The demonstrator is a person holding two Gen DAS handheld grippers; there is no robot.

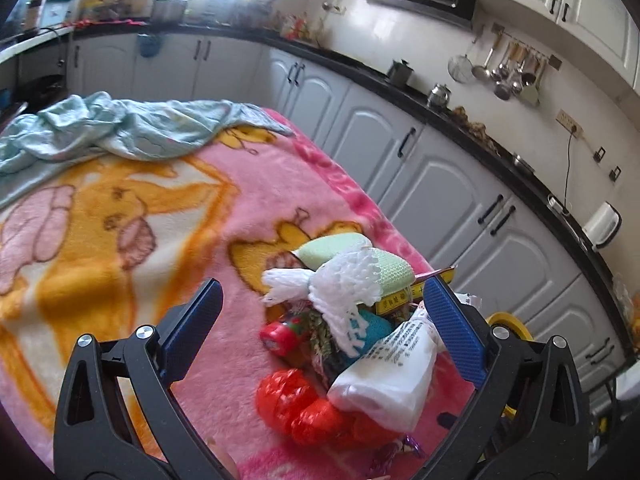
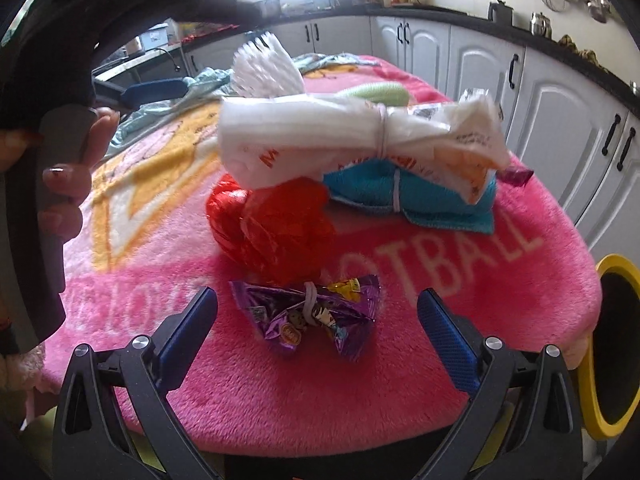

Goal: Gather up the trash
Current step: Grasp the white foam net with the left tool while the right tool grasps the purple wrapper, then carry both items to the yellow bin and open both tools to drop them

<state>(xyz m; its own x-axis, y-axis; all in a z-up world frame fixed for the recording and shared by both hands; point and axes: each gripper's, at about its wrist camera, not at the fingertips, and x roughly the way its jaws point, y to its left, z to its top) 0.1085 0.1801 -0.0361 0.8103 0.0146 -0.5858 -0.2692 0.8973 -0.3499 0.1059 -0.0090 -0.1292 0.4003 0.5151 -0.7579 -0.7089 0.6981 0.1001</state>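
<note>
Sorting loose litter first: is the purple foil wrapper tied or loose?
Tied: a pale band cinches the purple foil wrapper at its middle, both ends flaring.

Home kitchen: cabinets (image 1: 436, 184), hanging ladles (image 1: 508, 72).

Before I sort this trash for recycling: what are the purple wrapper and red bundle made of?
Purple wrapper: apparently metallised plastic film, glossy, crinkled, printed, cinched by a band. Red bundle: likely thin translucent plastic, shiny and crumpled.
</note>
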